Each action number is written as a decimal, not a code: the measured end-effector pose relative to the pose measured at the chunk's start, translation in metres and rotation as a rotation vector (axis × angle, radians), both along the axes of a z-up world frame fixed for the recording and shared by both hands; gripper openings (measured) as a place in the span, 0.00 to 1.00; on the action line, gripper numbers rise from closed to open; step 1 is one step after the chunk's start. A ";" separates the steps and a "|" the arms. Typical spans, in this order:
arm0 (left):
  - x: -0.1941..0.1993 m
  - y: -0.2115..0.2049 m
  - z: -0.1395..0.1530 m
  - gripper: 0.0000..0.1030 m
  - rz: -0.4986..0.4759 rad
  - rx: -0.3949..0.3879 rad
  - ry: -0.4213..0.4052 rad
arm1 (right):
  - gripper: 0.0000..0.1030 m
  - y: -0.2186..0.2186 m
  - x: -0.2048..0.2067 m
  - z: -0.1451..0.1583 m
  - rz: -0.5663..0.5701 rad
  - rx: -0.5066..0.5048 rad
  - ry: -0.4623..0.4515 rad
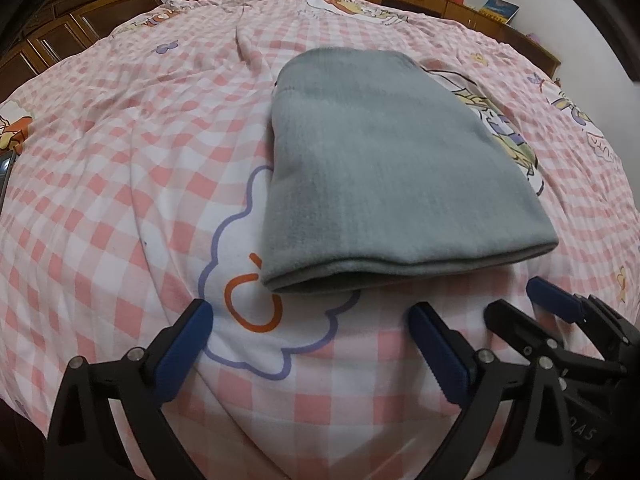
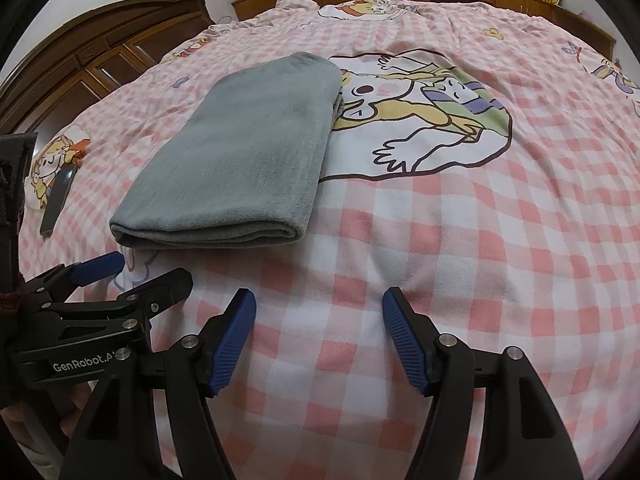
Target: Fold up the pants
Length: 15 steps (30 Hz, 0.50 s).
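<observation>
Nearest the lens, the left gripper (image 1: 310,322) is held with its jaws spread wide and nothing between them, just short of the pants' (image 1: 384,172) near fold. Beside it, the right gripper (image 2: 319,312) is likewise released and bare, off to the right of the pants, over the checked bed (image 2: 460,240). The pants are seen lying flat on the bed as a compact grey rectangle, layers stacked, a rounded fold along the near edge. Neither gripper is touching the pants. The folding is judged essentially done; at most a last halving or some smoothing may be left. A dark phone (image 2: 58,204) lies well left of the pants.
</observation>
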<state>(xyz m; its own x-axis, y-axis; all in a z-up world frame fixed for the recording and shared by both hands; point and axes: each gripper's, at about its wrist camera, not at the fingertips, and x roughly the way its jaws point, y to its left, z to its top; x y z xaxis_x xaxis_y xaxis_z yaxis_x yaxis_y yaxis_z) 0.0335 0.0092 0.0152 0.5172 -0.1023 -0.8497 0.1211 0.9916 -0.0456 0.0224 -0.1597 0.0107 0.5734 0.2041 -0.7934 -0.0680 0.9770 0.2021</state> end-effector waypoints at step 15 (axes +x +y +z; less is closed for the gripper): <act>0.002 0.001 0.000 0.98 0.004 -0.004 0.025 | 0.66 -0.001 0.000 0.000 -0.004 0.007 0.002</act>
<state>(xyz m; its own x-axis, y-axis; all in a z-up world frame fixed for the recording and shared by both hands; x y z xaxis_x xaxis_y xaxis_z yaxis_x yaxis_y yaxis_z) 0.0357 0.0105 0.0157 0.4965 -0.1037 -0.8618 0.1155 0.9919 -0.0528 0.0221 -0.1608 0.0107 0.5727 0.2075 -0.7931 -0.0640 0.9758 0.2091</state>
